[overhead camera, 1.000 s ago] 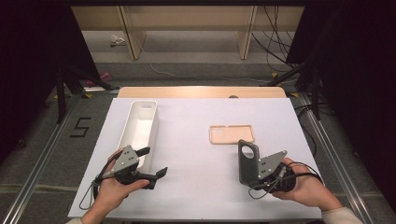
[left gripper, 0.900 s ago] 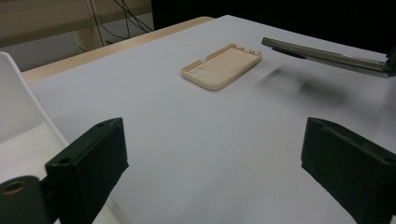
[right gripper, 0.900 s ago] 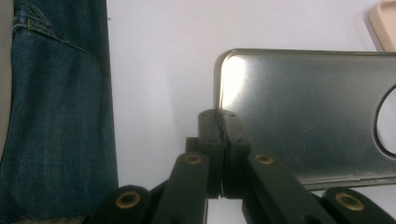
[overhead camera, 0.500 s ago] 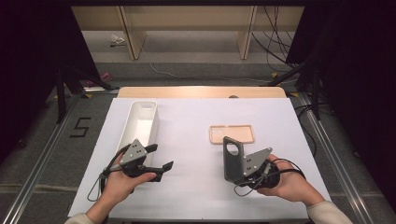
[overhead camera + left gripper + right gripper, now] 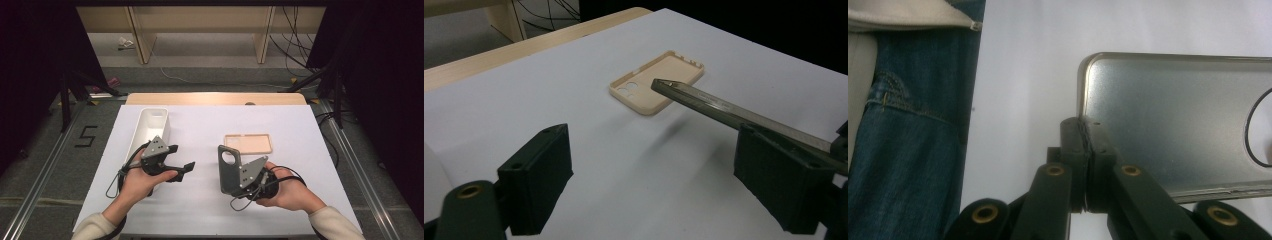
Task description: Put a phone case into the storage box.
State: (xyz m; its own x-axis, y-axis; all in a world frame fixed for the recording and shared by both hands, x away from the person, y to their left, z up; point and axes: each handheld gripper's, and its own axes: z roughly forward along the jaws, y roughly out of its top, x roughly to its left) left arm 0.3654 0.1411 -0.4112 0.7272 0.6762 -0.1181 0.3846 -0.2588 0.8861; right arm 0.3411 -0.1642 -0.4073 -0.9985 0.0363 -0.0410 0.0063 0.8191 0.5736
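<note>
- The white tray (image 5: 150, 127) lies lengthwise at the left of the white table (image 5: 200, 125), its near end hidden behind the left hand; nothing shows in the part of it that can be seen
- The left gripper (image 5: 182, 168) hovers just right of the tray; its jaws have just been closing a little, yet stand apart with nothing between them
- The beige phone case (image 5: 248, 143) lies flat right of centre, hollow side up and empty
- The right gripper (image 5: 235, 186) is clamped on an edge of the grey phone (image 5: 229, 167), which it holds off the table, near the case
</note>
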